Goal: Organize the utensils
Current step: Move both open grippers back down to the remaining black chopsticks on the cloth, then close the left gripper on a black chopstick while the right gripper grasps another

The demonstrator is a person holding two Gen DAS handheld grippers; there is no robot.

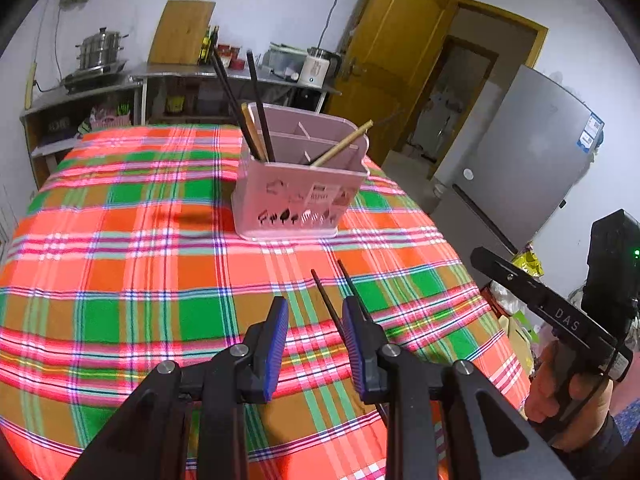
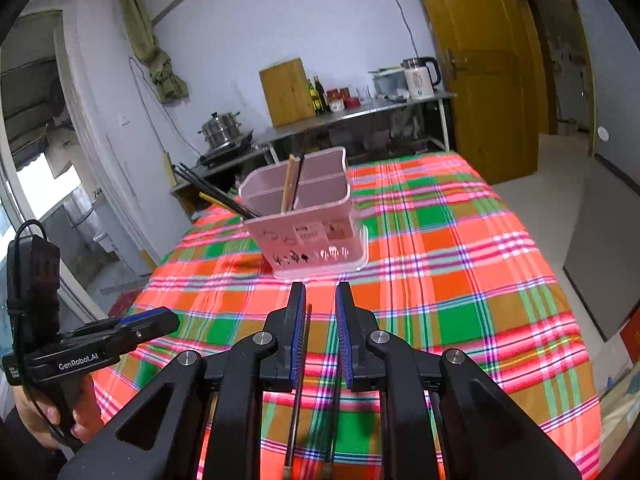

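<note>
A pink utensil holder point(image 1: 300, 200) point(image 2: 308, 236) stands on the plaid tablecloth point(image 1: 140, 280) point(image 2: 460, 280), with dark chopsticks point(image 1: 260, 120) and wooden chopsticks point(image 1: 344, 144) leaning in its compartments. Two loose dark chopsticks point(image 1: 326, 300) point(image 2: 298, 400) lie side by side on the cloth in front of it. My left gripper point(image 1: 316, 308) point(image 2: 168, 320) hovers over their far ends, open, its pads touching nothing. My right gripper point(image 2: 320, 292) point(image 1: 478, 256) hangs above the same pair, its jaws a narrow gap apart with only cloth showing between the pads.
Behind the table a steel counter point(image 1: 180, 72) carries a steamer pot point(image 1: 100, 48), bottles, a cutting board and a kettle point(image 2: 420, 76). A yellow door point(image 1: 392, 72) and a grey fridge point(image 1: 520, 168) stand to the right. A hand point(image 1: 560, 392) holds the right gripper beyond the table's right edge.
</note>
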